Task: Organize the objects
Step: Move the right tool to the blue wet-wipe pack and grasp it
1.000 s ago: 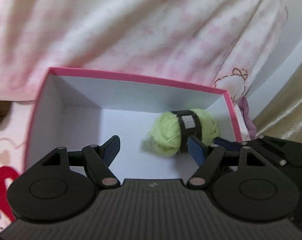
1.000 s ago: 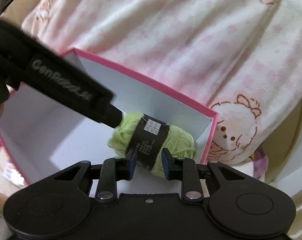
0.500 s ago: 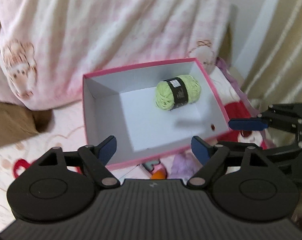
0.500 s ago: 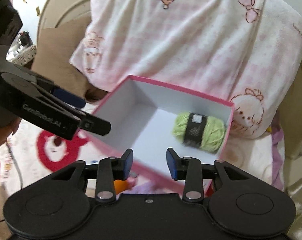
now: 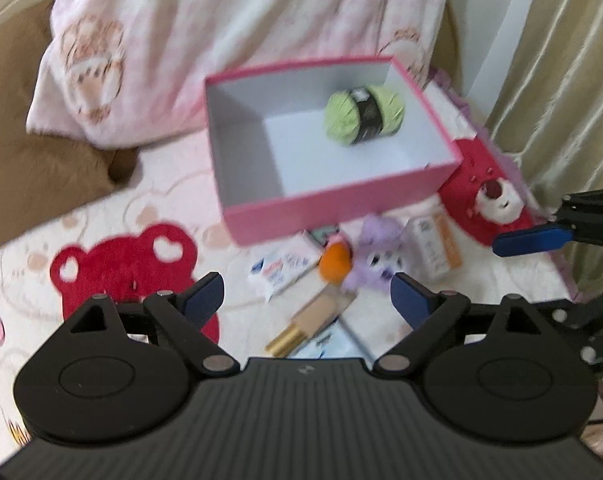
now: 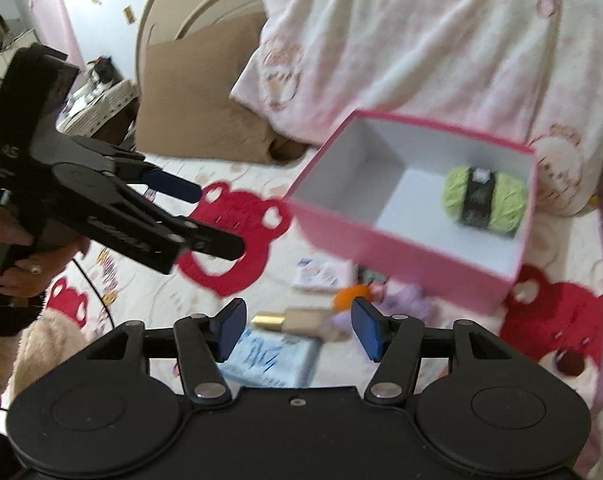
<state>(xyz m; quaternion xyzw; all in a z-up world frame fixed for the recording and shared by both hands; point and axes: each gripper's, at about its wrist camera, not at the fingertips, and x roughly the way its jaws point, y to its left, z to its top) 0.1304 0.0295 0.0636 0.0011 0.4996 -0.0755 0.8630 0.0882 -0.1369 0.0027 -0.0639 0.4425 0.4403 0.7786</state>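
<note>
Pink box [image 5: 333,216]: sat by the bed's pillow edge.
Yarn ball [image 5: 363,120]: released, lay in the box's far right corner.
Left gripper [image 5: 307,294]: spread wider, empty.
Right gripper [image 6: 297,326]: jaws had just parted, empty, pulled back over the clutter.
Meaning: one item stowed.

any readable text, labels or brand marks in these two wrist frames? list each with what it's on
"AS": white marks on the left gripper body, partly cut off.
Raised lettering on that gripper's finger arm: too blurred to read.
Black band on the green yarn ball: print unreadable.
Blue-and-white packet: print blurred.
White-and-orange box: print blurred.
</note>
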